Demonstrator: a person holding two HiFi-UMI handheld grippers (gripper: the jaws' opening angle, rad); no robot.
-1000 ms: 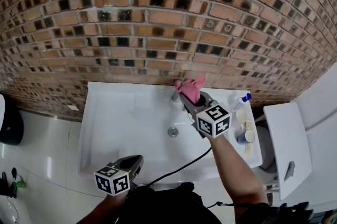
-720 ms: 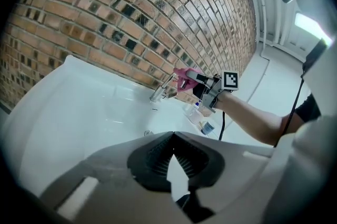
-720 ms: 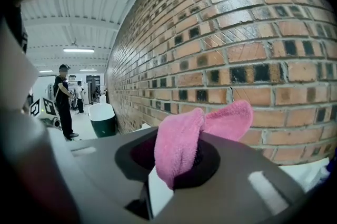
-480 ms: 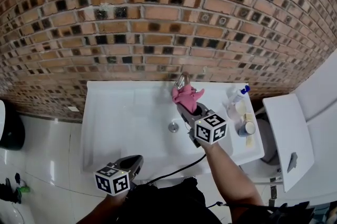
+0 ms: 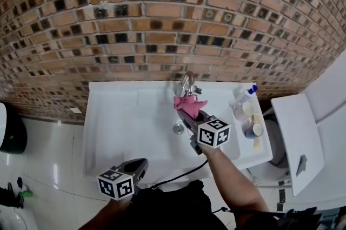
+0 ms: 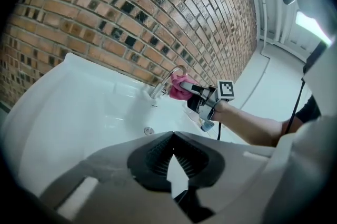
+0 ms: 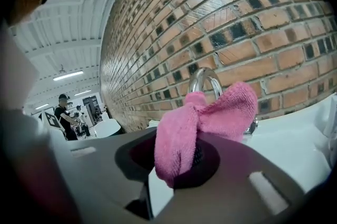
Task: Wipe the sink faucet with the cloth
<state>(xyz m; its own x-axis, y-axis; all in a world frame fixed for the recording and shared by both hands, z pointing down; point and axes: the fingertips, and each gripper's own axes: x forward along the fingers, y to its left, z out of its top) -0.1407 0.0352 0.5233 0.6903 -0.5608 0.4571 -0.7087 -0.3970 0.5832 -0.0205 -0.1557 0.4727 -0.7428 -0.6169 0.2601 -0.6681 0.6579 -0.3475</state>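
Sink (image 5: 124, 115) is butted against the brick wall (image 5: 162, 18) at the back; open white basin on the left half, nothing on it but the drain (image 5: 178, 128); the right ledge is crowded with a spray bottle (image 5: 244, 98) and small containers (image 5: 253, 130), so room to move is left and front; the tiled floor (image 5: 43, 158) drops off at the left edge. Right gripper (image 5: 190, 114) is clamped on the pink cloth (image 5: 188, 105), which bunches out of the jaws toward the faucet (image 5: 187, 81); the cloth sits at the spout end, over the basin just behind the drain; can't tell if it actually touches. Left gripper (image 5: 141, 163) hangs at the sink's front edge, jaws pressed together on nothing, well clear of the faucet. Versus a second ago: the cloth was draped over the faucet top by the wall and hid it; the right gripper has since pulled back toward the person, and the chrome arch now shows clear behind the cloth; the left gripper hasn't shifted. Faucet is a glossy chrome gooseneck loop; cloth is fuzzy terry microfibre, folded and pinched at its middle; sink is smooth glossy white; bricks are rough with dark inset squares.
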